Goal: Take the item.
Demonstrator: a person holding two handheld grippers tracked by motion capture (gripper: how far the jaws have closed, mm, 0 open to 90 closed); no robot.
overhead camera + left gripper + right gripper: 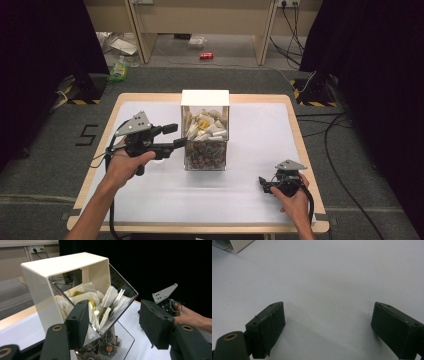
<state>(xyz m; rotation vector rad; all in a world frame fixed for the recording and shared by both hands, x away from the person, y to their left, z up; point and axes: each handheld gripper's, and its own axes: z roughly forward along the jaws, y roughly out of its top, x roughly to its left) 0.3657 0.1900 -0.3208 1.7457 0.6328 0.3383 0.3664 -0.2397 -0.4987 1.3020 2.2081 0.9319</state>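
Clear plastic forms the walls of the box (205, 131) that stands at the middle of the table (260, 150), under a cream lid (205, 97). White sachets (205, 127) are packed in its upper compartment and darker tea bags (205, 152) in the lower one. The left gripper (175, 136) is held raised at the box's left side, its tips just beside the clear wall. In the left gripper view the box (75, 290) is seen beyond and partly between the jaws, which are held apart with nothing pressed between the pads; one pad (78, 322) overlaps the clear corner, though contact cannot be told. The right gripper (265, 185) is rested near the table's front right corner, well apart from the box. Its jaws are spread wide over the bare white sheet (324, 277), nothing between them.
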